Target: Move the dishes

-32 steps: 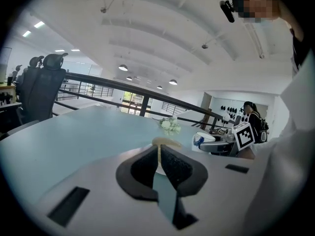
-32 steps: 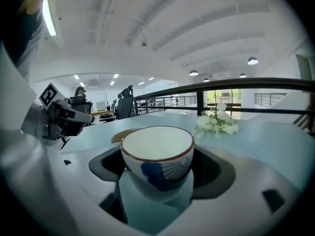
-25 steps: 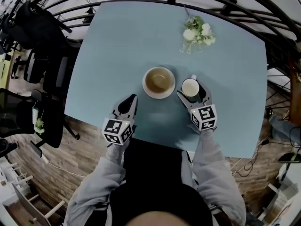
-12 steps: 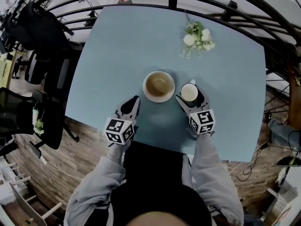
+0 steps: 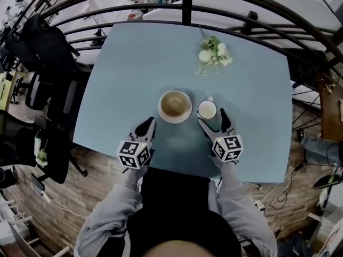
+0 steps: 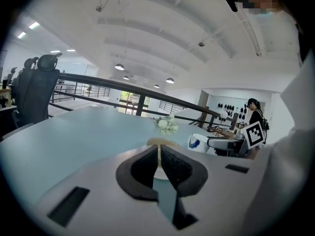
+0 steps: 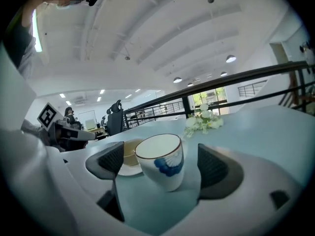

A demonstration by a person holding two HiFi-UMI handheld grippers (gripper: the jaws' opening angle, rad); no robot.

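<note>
The white cup [image 5: 207, 110] with a blue mark on its side stands on the pale blue bench [image 5: 134, 63], between the pads of the right tongs [image 5: 211, 116]. In the right gripper view those tongs are spread wide, having just been opening, and a gap shows on each side of the cup [image 7: 160, 161], so neither pad presses it. In the head view the tan-lined bowl [image 5: 175, 106] sits just beside the cup at its 9 o'clock, and a small bunch of white flowers [image 5: 211, 52] lies well apart at its 12 o'clock. The left tongs [image 5: 149, 123] are pressed together on nothing, near the bowl at its 7 o'clock and pointing at it.
</note>
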